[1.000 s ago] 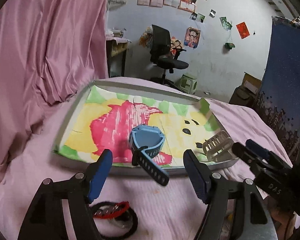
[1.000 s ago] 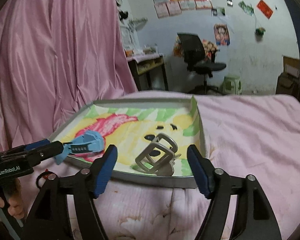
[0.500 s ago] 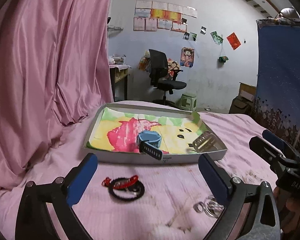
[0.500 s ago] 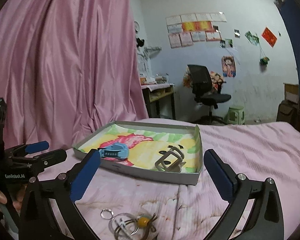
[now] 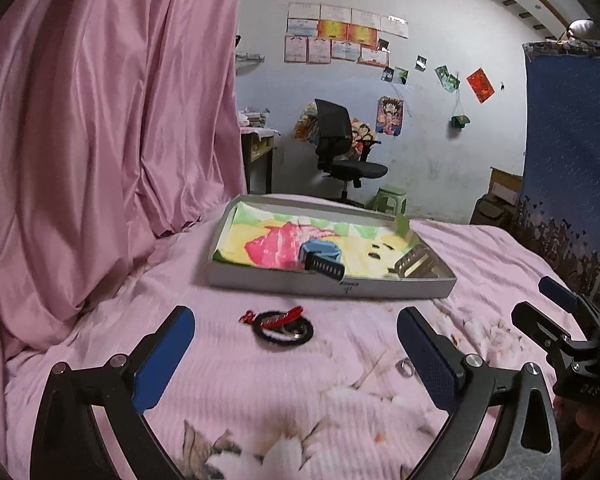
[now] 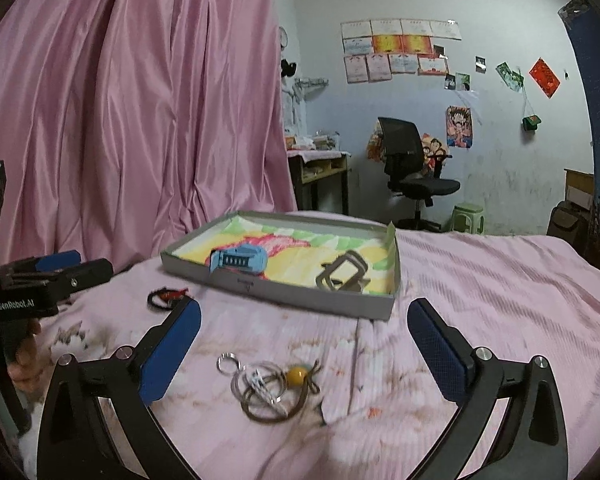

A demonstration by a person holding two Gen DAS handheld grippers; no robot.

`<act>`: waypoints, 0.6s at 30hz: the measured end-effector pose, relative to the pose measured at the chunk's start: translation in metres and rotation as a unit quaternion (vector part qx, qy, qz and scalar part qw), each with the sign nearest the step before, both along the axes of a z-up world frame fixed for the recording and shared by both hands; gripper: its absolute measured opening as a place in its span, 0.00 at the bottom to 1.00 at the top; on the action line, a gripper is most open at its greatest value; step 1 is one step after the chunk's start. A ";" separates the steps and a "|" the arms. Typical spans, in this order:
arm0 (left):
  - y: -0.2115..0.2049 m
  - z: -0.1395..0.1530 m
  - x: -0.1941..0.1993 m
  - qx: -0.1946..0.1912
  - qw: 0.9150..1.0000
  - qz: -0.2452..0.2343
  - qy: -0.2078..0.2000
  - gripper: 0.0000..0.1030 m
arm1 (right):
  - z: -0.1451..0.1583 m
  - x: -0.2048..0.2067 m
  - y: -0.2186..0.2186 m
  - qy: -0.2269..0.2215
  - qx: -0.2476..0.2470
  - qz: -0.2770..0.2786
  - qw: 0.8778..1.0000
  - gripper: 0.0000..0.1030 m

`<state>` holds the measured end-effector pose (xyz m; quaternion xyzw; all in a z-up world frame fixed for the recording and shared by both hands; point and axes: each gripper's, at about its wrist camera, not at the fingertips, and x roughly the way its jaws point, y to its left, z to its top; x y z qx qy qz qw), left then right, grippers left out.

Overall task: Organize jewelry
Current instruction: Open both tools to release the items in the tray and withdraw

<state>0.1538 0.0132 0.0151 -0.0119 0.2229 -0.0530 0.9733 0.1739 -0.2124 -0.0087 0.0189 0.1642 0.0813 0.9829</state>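
Jewelry still loose lies on the pink bedsheet (image 6: 500, 280): a tangle of thin metal rings on a brown cord with a yellow bead (image 6: 274, 382) between the spread fingers of the right tool (image 6: 304, 356), and a black-and-red cord bracelet (image 5: 280, 322) ahead of the left tool (image 5: 296, 354), short of the shallow grey cardboard tray (image 6: 300, 294). Both tools gape wide and hold nothing. Each piece looks light, limp and snag-prone, so I judge a pinch on the ring cluster or the bracelet's thick band safest.

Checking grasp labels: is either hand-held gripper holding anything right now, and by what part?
Nothing held. Left hand-held gripper and right hand-held gripper are both open and empty above the bedspread.
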 end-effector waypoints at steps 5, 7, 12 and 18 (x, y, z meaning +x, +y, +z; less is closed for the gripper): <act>0.002 -0.006 -0.002 0.005 1.000 -0.001 0.022 0.99 | -0.006 -0.002 -0.001 0.024 -0.007 0.007 1.000 0.99; 0.003 -0.010 0.000 0.006 0.999 -0.003 0.034 0.99 | -0.009 -0.003 -0.001 0.034 -0.009 0.011 0.999 0.99; 0.002 -0.019 0.006 0.004 0.998 -0.008 0.060 0.99 | -0.017 -0.001 -0.001 0.060 -0.012 0.015 0.998 0.99; 0.001 -0.025 0.011 0.005 0.996 -0.015 0.083 0.99 | -0.025 0.005 -0.002 0.091 -0.012 0.019 0.996 0.90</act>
